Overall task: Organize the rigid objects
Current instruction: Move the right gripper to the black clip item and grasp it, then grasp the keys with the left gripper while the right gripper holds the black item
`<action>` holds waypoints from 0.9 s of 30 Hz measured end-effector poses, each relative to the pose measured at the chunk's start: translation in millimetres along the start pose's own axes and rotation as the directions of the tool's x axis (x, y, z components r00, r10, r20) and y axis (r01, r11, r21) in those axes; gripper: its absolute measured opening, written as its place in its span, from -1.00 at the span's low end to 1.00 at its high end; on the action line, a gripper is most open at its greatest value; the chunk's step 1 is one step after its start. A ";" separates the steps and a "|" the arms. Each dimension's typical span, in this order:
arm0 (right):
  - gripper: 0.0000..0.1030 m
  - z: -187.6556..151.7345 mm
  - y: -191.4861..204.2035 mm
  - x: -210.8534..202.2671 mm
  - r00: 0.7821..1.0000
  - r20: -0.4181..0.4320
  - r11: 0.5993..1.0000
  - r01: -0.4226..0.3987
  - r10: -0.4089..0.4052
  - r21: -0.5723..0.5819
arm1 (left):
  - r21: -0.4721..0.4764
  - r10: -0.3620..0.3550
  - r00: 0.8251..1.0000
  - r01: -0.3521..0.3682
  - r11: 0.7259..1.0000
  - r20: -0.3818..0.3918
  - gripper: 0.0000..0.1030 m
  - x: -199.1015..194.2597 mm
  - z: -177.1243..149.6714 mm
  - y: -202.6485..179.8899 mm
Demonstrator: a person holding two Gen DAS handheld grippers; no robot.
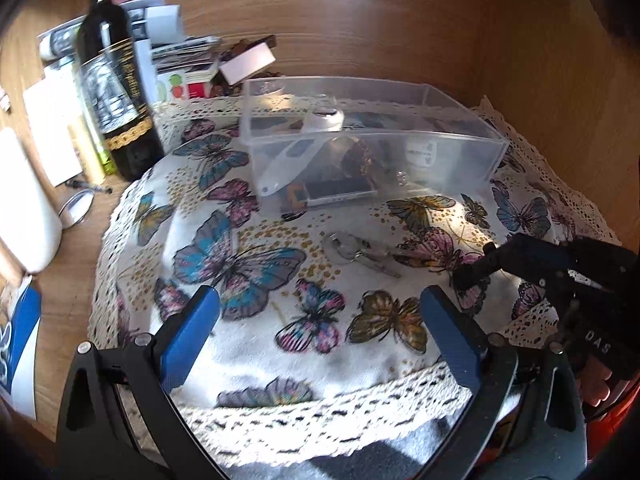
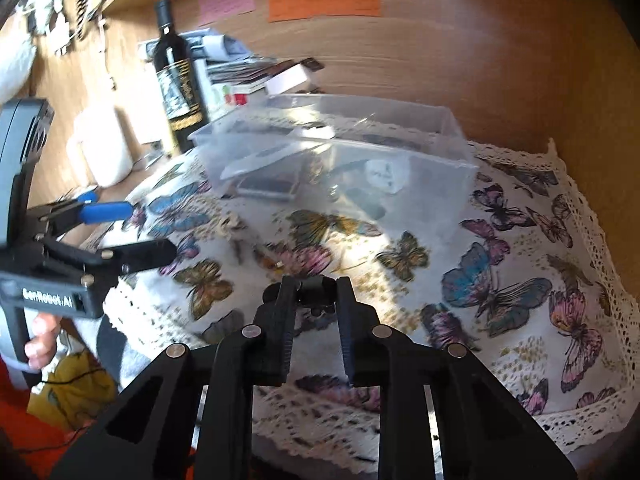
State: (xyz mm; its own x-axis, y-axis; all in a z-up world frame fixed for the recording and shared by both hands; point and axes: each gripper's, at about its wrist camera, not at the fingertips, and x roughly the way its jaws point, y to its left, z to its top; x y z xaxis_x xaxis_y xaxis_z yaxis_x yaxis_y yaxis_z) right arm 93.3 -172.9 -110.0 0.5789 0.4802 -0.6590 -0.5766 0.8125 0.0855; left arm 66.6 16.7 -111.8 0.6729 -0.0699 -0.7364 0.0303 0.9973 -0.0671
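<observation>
The right gripper (image 2: 314, 286) points down at the butterfly cloth (image 2: 500, 248), its jaws drawn in tight on a small black cylindrical object (image 2: 316, 283) at their tips. The left gripper (image 1: 320, 312) hovers over the cloth's near part, its blue fingers (image 1: 192, 328) spread wide with nothing between them. Metal nail clippers (image 1: 360, 252) lie on the cloth ahead. Beyond stands a clear plastic box (image 1: 460, 148) holding several items, beside a dark wine bottle (image 1: 116, 80).

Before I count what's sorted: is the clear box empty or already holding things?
Holding things. Through the clear box walls a white thermometer-like device and a flat case show inside.
</observation>
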 end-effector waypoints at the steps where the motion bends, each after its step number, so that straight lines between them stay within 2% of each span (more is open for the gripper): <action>1: -0.66 1.7 -4.6 1.1 1.000 0.001 1.000 -0.008 0.008 0.021 | 0.010 -0.006 1.000 0.007 1.000 -0.011 0.97 4.1 2.6 -3.0; 7: -0.68 6.1 -30.3 5.6 1.000 0.002 0.993 -0.025 0.025 0.119 | 0.059 -0.022 0.997 0.026 0.998 -0.068 0.97 31.3 18.9 -19.4; 9: -0.62 4.0 -37.2 8.4 0.999 -0.016 0.990 -0.034 0.036 0.140 | 0.061 -0.017 0.996 0.023 0.998 -0.090 0.97 41.0 23.4 -20.7; 12: -0.56 -0.3 -43.8 10.3 0.999 -0.035 0.990 0.016 -0.011 0.137 | 0.042 -0.053 0.988 0.060 0.997 -0.148 0.97 56.6 29.2 -20.2; 15: -0.33 -3.3 -47.1 10.9 0.999 -0.052 0.990 0.006 0.001 0.140 | 0.047 -0.082 0.979 0.093 0.995 -0.188 0.97 65.9 29.5 -23.8; 17: -0.12 -5.8 -48.2 10.3 0.999 -0.051 0.991 0.011 -0.004 0.136 | 0.077 -0.069 0.980 0.085 0.993 -0.188 0.97 68.4 28.8 -29.6; 20: -0.11 -6.4 -48.8 10.8 0.999 -0.054 0.992 0.006 0.001 0.128 | 0.119 -0.035 0.982 0.058 0.991 -0.184 0.97 72.8 29.0 -38.3; 23: -0.11 -3.7 -49.5 12.6 0.998 -0.056 0.992 0.005 0.002 0.126 | 0.137 -0.040 0.983 0.065 0.989 -0.179 0.94 75.1 31.3 -41.0; 24: -0.09 -2.9 -49.6 13.0 0.998 -0.056 0.992 0.003 0.004 0.125 | 0.137 -0.044 0.983 0.069 0.988 -0.176 0.91 75.3 32.1 -40.4; 26: 0.09 -0.4 -50.4 13.7 0.998 -0.055 0.992 0.003 0.004 0.123 | 0.142 -0.046 0.986 0.070 0.987 -0.163 0.69 74.1 33.1 -39.4; 27: 0.15 1.4 -51.2 13.8 0.999 -0.052 0.992 0.007 -0.001 0.126 | 0.146 -0.048 0.986 0.071 0.987 -0.157 0.66 73.3 33.3 -39.3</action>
State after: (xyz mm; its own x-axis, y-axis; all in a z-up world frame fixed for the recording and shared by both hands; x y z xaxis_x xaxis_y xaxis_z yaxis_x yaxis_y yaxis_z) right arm 131.7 -207.4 -122.5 0.5487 0.4617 -0.6969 -0.4950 0.8513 0.1742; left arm 139.4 -26.9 -140.8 0.5461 -0.1206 -0.8290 0.1857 0.9824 -0.0206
